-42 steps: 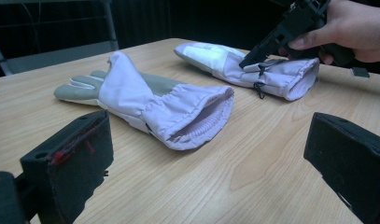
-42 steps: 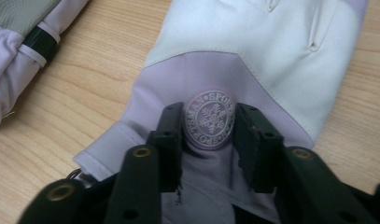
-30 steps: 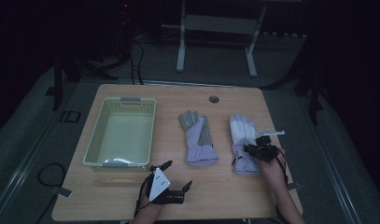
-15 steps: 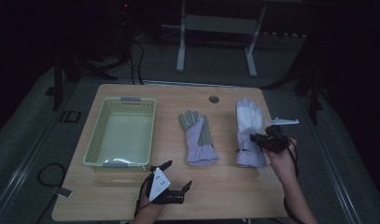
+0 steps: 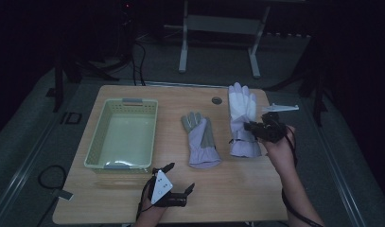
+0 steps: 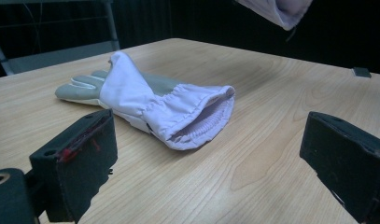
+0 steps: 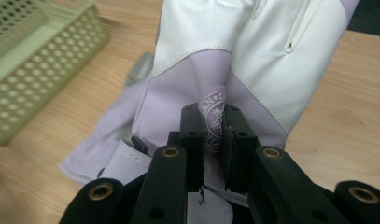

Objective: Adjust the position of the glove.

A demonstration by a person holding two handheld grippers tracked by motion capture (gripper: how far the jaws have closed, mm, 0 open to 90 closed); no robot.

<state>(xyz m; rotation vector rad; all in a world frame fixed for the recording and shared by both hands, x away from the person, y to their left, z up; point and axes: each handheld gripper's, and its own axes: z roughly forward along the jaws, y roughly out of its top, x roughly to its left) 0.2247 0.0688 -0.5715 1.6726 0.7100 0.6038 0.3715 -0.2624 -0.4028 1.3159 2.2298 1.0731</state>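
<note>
The right gripper, clenched on a fold of the white glove, holds it lengthwise ahead, well right of the basket; the released left gripper waits nearer the grey glove.

The high view looks forward and down from above the person's side of the worktop, far enough back to take in its whole surface and the dark floor beyond. The left gripper view sits low, just above the wood, and faces level across it between its own tongs, with the flat glove near. The right gripper view looks down along its tongs, very close to the lifted glove, with the basket at its edge. All three views share the flat glove and the worktop; the lifted glove's cuff hangs in at the left gripper view's top edge.
</note>
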